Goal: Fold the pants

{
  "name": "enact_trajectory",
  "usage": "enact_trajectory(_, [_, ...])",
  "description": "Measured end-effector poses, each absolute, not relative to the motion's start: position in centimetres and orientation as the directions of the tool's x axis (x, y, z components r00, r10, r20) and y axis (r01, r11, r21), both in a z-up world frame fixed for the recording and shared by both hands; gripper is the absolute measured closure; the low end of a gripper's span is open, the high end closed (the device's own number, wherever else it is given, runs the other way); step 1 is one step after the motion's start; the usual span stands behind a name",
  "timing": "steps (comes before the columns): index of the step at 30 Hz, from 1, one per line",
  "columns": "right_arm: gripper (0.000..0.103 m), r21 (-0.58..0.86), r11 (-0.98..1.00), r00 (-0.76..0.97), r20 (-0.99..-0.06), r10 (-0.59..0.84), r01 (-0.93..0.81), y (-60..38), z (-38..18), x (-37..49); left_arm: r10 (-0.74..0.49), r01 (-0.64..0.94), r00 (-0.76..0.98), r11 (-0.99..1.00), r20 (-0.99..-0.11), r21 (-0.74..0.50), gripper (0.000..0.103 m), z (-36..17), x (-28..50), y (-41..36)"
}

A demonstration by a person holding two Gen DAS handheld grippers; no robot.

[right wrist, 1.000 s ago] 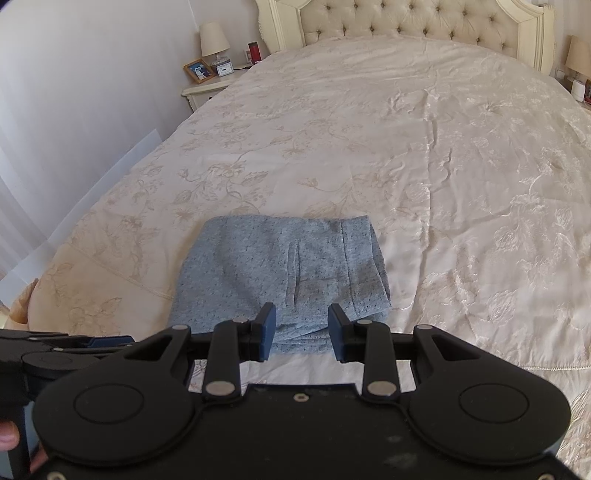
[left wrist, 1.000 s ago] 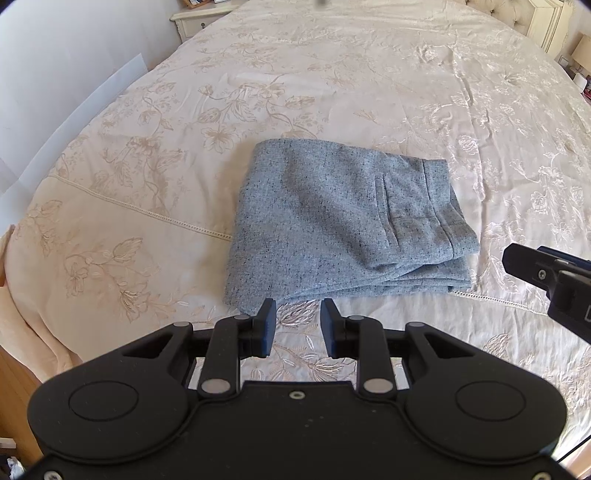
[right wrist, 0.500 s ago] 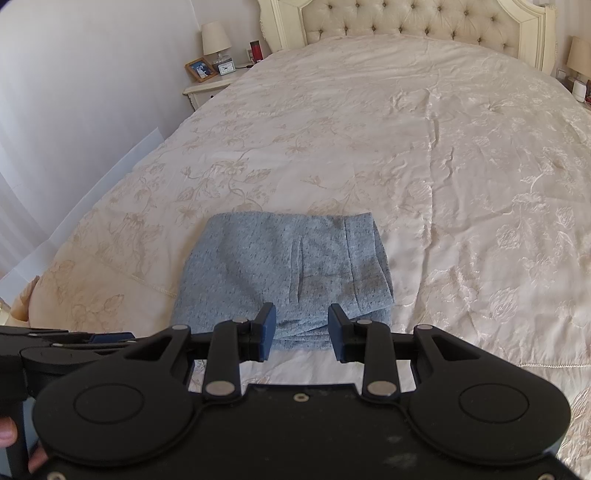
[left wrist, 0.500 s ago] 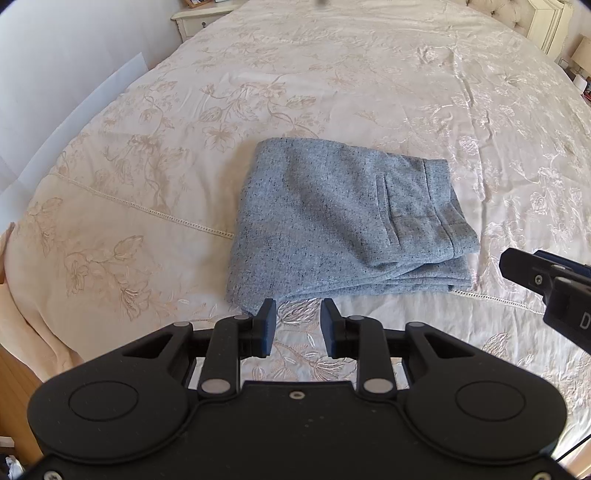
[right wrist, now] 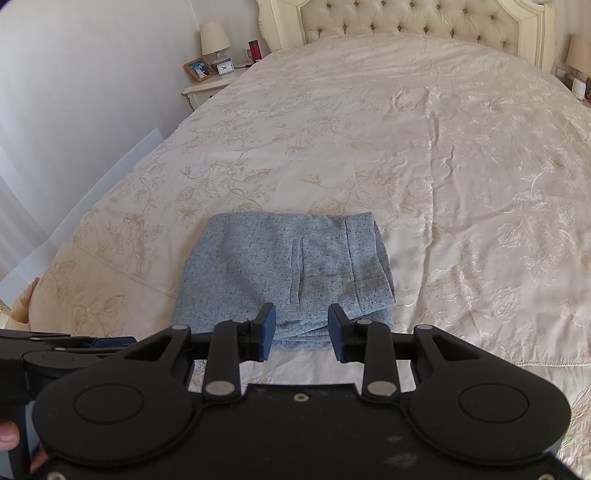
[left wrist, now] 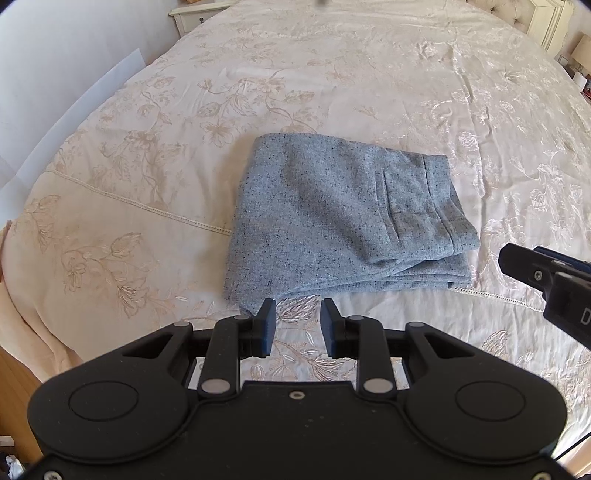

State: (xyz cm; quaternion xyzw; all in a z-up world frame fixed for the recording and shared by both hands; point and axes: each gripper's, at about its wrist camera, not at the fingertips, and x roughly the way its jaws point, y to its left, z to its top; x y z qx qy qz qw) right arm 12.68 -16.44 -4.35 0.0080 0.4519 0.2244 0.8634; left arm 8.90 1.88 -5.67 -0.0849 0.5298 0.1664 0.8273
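Grey-blue speckled pants [left wrist: 332, 218] lie folded into a compact, layered rectangle on a cream bedspread [left wrist: 332, 81] embroidered with flowers, near the foot of the bed; a welt pocket and the waistband show on the top layer (the stacked edges face the cameras). The left gripper [left wrist: 294, 326] hangs just short of the fold's near left corner, its two fingers apart with nothing between them. The right gripper [right wrist: 302, 334] hovers over the near edge of the pants, likewise spread and empty. Beyond, in the right wrist view, a tufted headboard [right wrist: 406, 18] closes the far end of the bed, and a nightstand [right wrist: 207, 86] at the left carries a lamp [right wrist: 214, 40] and a framed photo [right wrist: 199, 69].
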Motion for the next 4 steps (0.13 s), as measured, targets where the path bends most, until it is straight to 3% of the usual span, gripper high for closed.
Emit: enact_trajectory(4, [0.069, 0.216, 0.900, 0.490, -0.778, 0.393, -0.378, -16.37, -4.40, 12.75, 0.184, -0.368, 0.388, 0.929, -0.903, 0.032, 0.066, -5.77, 9.06, 1.86])
